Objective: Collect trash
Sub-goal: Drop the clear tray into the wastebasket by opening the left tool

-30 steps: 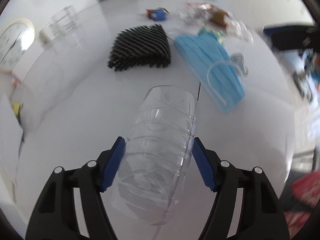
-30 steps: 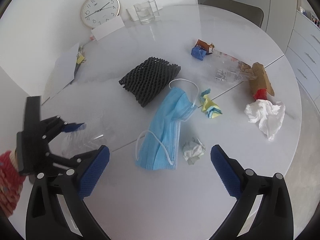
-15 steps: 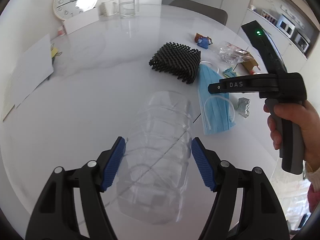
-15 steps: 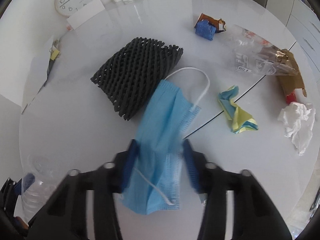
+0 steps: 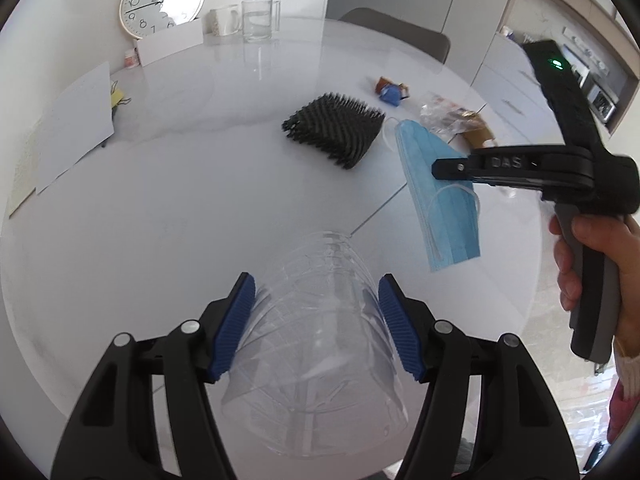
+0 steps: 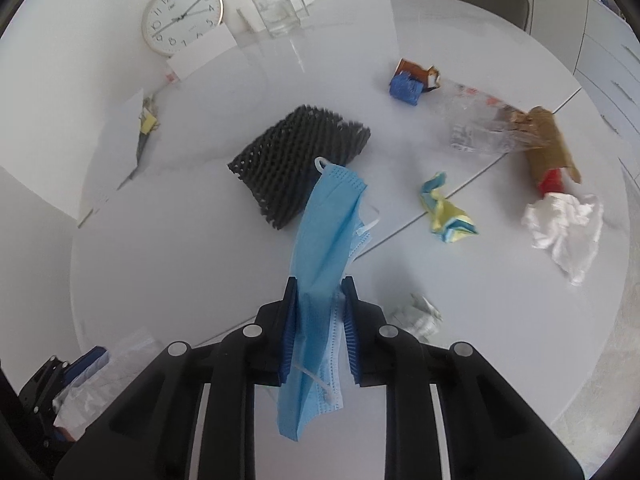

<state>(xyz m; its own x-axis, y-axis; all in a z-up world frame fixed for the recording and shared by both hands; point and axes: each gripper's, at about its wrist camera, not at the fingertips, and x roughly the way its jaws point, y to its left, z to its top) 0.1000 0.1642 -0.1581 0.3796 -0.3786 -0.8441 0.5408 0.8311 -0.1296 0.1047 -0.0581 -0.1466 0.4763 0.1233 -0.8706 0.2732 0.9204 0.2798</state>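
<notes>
My left gripper [image 5: 316,300] is shut on a crushed clear plastic bottle [image 5: 320,340], held above the white round table [image 5: 180,200]. My right gripper [image 6: 320,300] is shut on a blue face mask [image 6: 324,240], which hangs lifted off the table; the mask also shows in the left wrist view [image 5: 440,192], hanging from the right gripper [image 5: 440,168]. The left gripper and its bottle show at the lower left of the right wrist view [image 6: 92,372].
On the table lie a black foam net [image 6: 296,160], a blue and brown wrapper [image 6: 412,82], a clear plastic bag [image 6: 480,128], a brown carton [image 6: 548,148], a white tissue [image 6: 564,220], a yellow-blue wrapper [image 6: 444,212] and a grey paper ball [image 6: 416,316]. A clock [image 6: 182,18], glasses [image 6: 280,12] and papers [image 5: 68,136] stand at the back.
My right gripper came down, shut on the blue mask and lifted it off the table. My left gripper kept the bottle and swung to face the back of the table.
</notes>
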